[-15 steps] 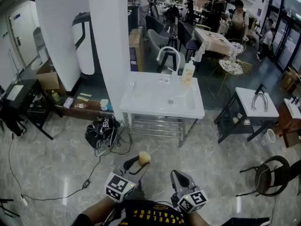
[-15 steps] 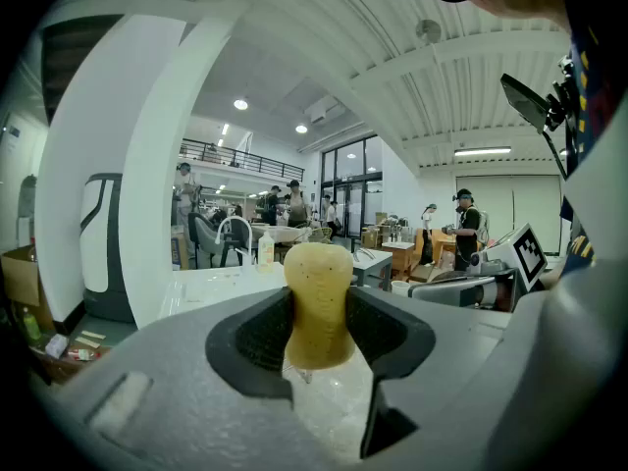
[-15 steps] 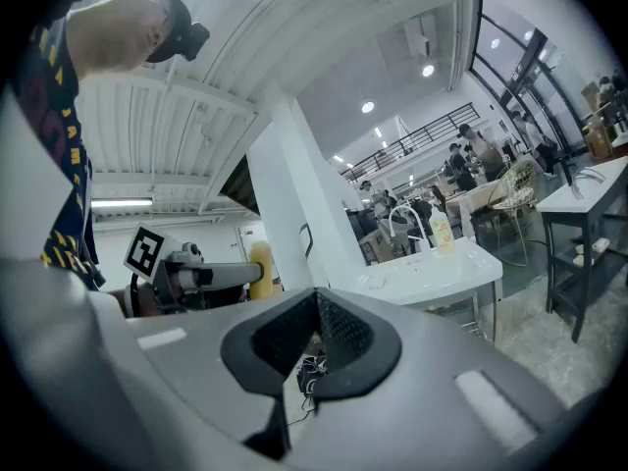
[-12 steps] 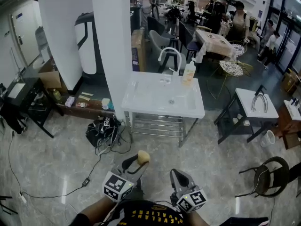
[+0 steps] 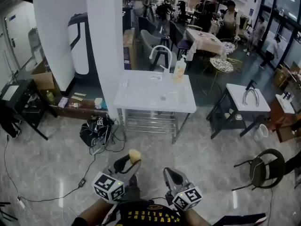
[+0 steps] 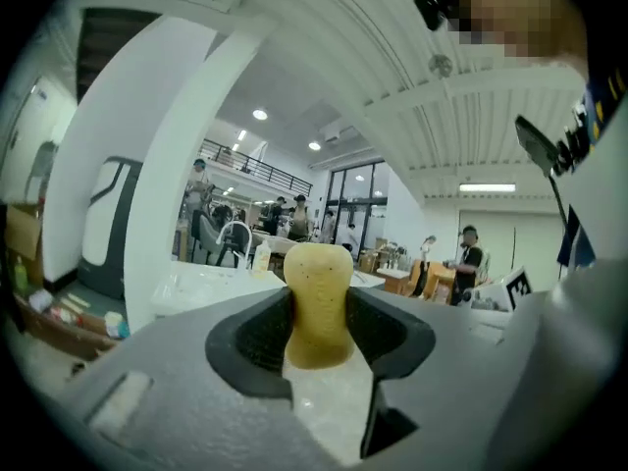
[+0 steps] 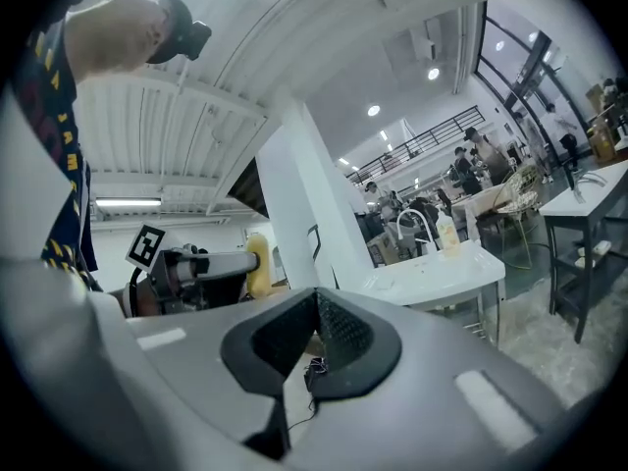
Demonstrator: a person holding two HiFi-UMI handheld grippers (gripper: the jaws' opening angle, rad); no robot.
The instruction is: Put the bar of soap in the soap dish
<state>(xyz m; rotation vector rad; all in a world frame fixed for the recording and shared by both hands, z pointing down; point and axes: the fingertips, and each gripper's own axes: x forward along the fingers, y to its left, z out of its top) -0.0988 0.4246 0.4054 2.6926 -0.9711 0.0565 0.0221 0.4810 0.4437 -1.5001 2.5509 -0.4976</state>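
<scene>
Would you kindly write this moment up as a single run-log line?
left gripper: shut on soap | right gripper: shut, empty | sink: ahead, not reached

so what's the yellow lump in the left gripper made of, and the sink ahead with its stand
The bar of soap clamped in the left gripper looks like waxy, matte yellow soap, with a finely pitted surface. The sink seems to be glazed ceramic or similar: white, smooth and glossy. Its stand looks like polished metal, judging by the thin, shiny bars.
</scene>
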